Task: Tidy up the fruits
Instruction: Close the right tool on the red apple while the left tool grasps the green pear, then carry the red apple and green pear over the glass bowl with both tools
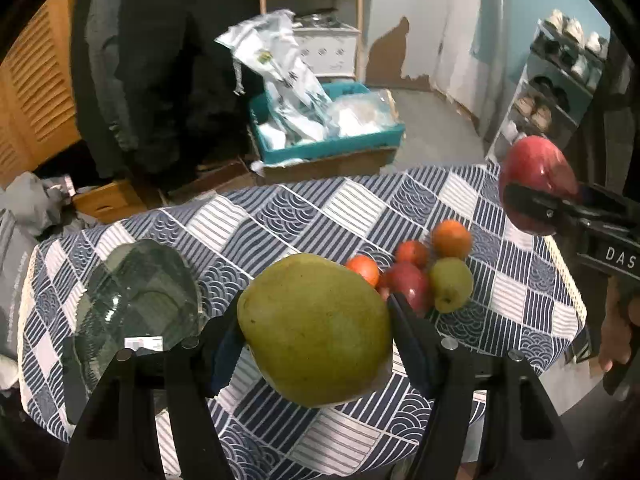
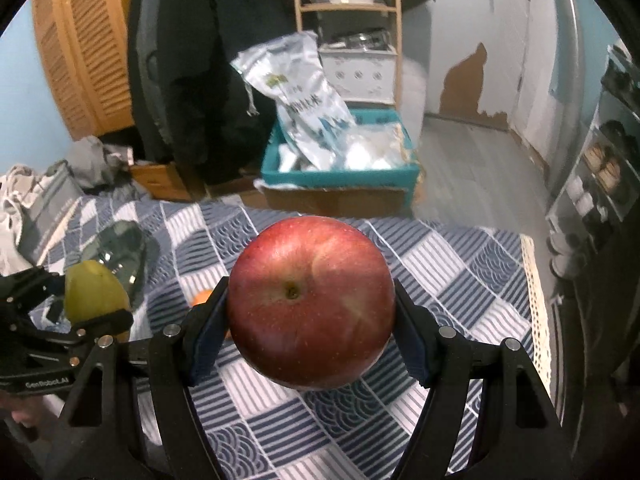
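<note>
A large green pear [image 1: 316,328] hangs above the table, and my left gripper [image 1: 314,332] is shut on it, pads pressing its two sides. My right gripper [image 2: 312,320] is shut on a big red apple [image 2: 310,304], also lifted off the cloth. From the left wrist view the red apple [image 1: 534,178] and right gripper show at the far right. The right wrist view catches the pear [image 2: 94,290] at its left edge. A pile of fruit [image 1: 420,268] lies on the cloth: oranges, red apples and a small green pear [image 1: 452,284]. A clear glass bowl [image 1: 136,292] stands at the table's left.
The table wears a blue-and-white patterned cloth [image 1: 248,220], its far edge close behind the fruit. Beyond it on the floor sits a teal box [image 1: 328,148] with plastic bags. A dark coat [image 1: 160,80] hangs at the back, a shoe rack [image 1: 552,92] stands right.
</note>
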Action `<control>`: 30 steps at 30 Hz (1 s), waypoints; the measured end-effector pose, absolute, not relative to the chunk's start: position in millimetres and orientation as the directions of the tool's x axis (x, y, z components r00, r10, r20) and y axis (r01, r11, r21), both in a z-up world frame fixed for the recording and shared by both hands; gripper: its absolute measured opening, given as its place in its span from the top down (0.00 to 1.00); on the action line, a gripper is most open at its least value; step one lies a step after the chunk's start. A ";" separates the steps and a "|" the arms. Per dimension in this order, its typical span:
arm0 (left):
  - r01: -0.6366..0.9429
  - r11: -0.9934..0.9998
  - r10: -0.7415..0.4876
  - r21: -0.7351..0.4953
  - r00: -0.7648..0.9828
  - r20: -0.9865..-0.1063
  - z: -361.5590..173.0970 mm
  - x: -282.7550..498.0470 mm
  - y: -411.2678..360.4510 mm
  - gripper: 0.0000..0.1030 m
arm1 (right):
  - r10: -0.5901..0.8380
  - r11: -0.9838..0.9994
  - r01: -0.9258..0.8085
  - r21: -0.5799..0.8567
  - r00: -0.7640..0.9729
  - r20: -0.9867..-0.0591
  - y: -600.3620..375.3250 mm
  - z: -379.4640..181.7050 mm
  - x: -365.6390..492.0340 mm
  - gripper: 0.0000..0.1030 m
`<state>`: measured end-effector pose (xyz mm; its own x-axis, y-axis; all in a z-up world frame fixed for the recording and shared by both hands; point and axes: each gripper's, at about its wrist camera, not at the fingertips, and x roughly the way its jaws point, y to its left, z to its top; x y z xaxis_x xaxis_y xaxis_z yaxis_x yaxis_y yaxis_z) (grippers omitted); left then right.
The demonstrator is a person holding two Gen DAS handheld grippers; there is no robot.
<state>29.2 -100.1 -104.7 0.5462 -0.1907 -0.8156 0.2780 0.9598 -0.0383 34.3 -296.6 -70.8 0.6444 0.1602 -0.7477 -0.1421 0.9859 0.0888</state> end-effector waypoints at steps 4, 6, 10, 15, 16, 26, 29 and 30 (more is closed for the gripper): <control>0.252 0.967 -0.183 -0.040 0.577 -0.796 -90.4 28.5 -82.5 0.32 | 0.183 0.981 -0.170 0.093 0.662 -0.726 -280.5 -58.7 35.7 0.28; 0.239 0.970 -0.178 -0.040 0.591 -0.787 -84.2 28.1 -73.8 0.32 | 0.193 0.979 -0.182 0.094 0.667 -0.719 -273.7 -54.3 36.8 0.28; 0.212 0.976 -0.171 -0.049 0.609 -0.775 -75.2 26.7 -57.1 0.32 | 0.216 0.972 -0.214 0.093 0.674 -0.706 -258.3 -45.9 38.4 0.28; 0.189 0.981 -0.159 -0.050 0.627 -0.763 -68.6 24.0 -38.5 0.32 | 0.250 0.963 -0.249 0.106 0.668 -0.700 -237.4 -40.2 41.9 0.28; 0.183 0.982 -0.157 -0.051 0.630 -0.760 -67.8 24.3 -34.3 0.32 | 0.254 0.961 -0.255 0.106 0.667 -0.701 -233.4 -39.5 43.0 0.28; 0.109 0.992 -0.119 -0.064 0.641 -0.758 -69.3 25.0 3.8 0.32 | 0.306 0.939 -0.324 0.113 0.641 -0.704 -185.1 -37.8 55.6 0.28; 0.083 0.994 -0.105 -0.067 0.644 -0.758 -70.5 25.9 15.8 0.32 | 0.319 0.932 -0.345 0.112 0.631 -0.707 -169.8 -39.1 59.5 0.28; 0.074 0.995 -0.099 -0.067 0.643 -0.759 -71.1 26.1 20.2 0.32 | 0.321 0.930 -0.350 0.111 0.628 -0.708 -166.1 -39.8 60.8 0.28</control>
<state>26.1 20.2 -71.1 0.6432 -0.0988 -0.7593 0.0743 0.9950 -0.0666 60.8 -166.1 -39.8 0.6285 0.3211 -0.7085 -0.3502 0.9301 0.1109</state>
